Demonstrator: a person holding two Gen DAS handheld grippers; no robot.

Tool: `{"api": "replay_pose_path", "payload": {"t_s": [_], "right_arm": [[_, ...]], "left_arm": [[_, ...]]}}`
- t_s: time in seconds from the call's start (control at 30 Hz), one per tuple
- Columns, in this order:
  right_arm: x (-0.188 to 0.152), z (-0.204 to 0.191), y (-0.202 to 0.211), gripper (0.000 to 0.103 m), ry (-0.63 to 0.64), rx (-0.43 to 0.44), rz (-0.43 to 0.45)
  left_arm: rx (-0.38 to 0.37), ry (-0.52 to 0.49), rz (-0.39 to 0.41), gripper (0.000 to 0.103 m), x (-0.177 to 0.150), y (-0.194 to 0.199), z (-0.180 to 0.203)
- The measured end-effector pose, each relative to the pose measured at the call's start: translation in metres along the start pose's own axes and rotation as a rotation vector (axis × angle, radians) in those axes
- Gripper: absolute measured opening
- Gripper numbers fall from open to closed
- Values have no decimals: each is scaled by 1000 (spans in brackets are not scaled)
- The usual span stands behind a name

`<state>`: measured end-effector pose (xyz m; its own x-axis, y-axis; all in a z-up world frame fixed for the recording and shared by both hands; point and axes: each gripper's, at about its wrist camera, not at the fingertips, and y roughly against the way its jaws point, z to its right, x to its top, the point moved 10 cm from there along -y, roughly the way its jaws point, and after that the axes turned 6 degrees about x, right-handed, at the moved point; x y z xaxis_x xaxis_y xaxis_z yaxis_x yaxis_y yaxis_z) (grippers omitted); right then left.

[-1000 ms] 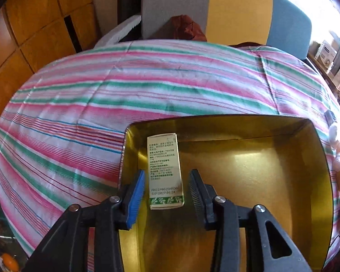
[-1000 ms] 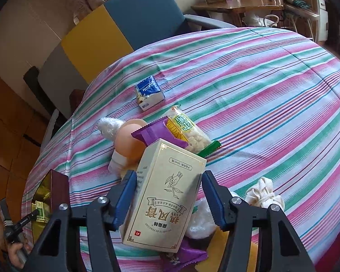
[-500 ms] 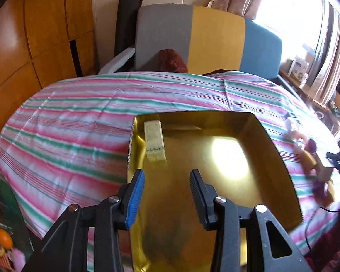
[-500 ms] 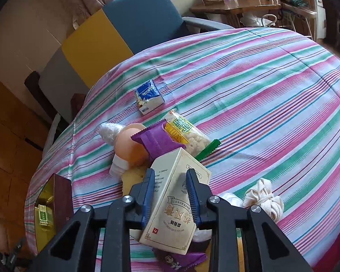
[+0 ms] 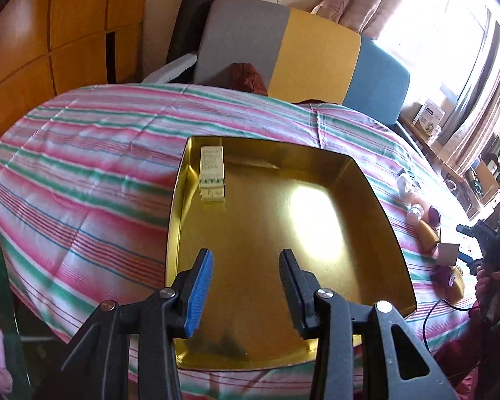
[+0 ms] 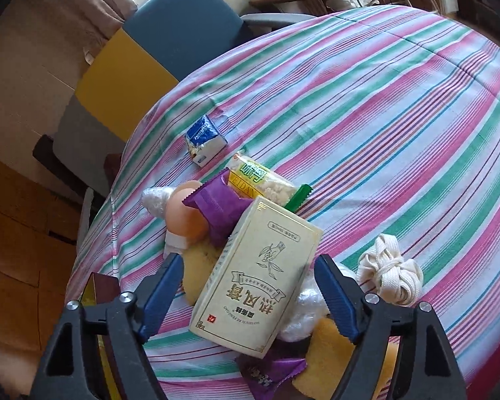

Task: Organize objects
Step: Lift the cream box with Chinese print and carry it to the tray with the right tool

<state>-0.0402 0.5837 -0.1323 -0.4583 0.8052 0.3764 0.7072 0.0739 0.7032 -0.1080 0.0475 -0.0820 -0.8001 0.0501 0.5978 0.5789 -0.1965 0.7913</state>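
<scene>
While spread wide, right gripper [image 6: 246,281] astride cream box [image 6: 255,276]; left gripper [image 5: 246,280] apart above gold tray [image 5: 376,200].

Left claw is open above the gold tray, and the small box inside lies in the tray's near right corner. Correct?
Not quite. The left claw is open above the gold tray, but the small box lies along the left wall near the far left corner, not the near right. The left wrist view shows this.

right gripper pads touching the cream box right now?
Apart. In the right wrist view, the right gripper is open, with a visible gap between each blue pad and the cream box.
</scene>
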Motion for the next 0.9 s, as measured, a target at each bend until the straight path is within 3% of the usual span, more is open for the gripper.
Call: {"api": "replay_pose_path", "payload": {"t_s": [0.17, 0.23, 0.27, 0.4, 0.53, 0.63, 0.77, 0.9], "right_arm": [[-2, 5, -11, 82, -33, 11, -40], [-5, 1, -16, 77, 7, -2, -57], [-6, -2, -17, 64, 44, -25, -62], [-5, -15, -15, 60, 166, -74, -27], [0, -18, -9, 57, 211, -100, 10], [5, -19, -4, 57, 221, -102, 36], [5, -21, -1, 57, 222, -104, 48], [2, -26, 1, 57, 244, -109, 60]], "left_arm": [[-12, 3, -12, 41, -6, -2, 4], [-19, 8, -16, 41, -7, -2, 5], [-22, 10, -18, 41, -9, -2, 6], [-21, 9, -17, 41, -12, 1, 6], [14, 2, 23, 41, -10, 13, -2], [80, -27, 63, 41, -10, 22, -12], [240, -103, 157, 41, -11, 40, -28], [289, -101, 181, 41, -14, 49, -39]]}}
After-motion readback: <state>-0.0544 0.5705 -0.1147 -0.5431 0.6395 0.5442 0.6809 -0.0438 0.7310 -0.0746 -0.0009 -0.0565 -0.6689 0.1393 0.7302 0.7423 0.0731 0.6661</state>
